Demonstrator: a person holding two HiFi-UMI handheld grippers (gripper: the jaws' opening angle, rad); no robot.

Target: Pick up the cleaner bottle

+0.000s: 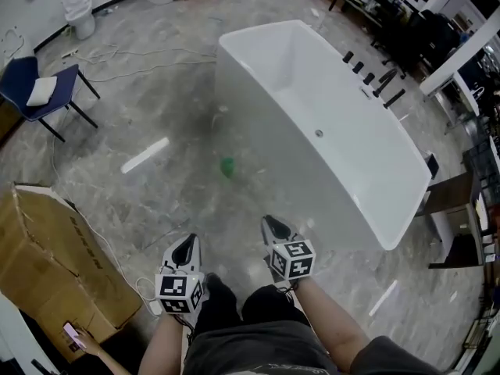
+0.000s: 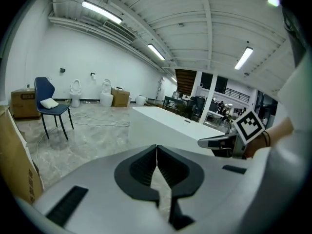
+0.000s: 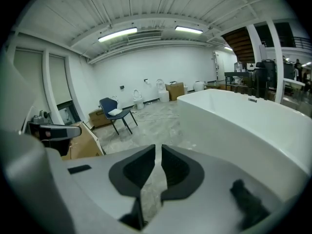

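The floor point(image 1: 148, 123) is grey marbled stone, with thin white cables point(image 1: 141, 53) lying across the far part. A white bathtub point(image 1: 254, 112) stands at the right. At the far left there is a blue chair point(image 1: 61, 80), and toilets point(image 1: 78, 10) stand by the white wall point(image 3: 161, 67). A big cardboard box point(image 1: 55, 264) lies at the near left. Long lamps point(image 2: 102, 12) shine on the ceiling.

The grey marbled floor point(image 1: 117, 131) is carrying a white bathtub point(image 1: 258, 116), a blue chair point(image 1: 39, 92), a cardboard box point(image 1: 55, 264) and a small green object point(image 1: 226, 166) near the tub.
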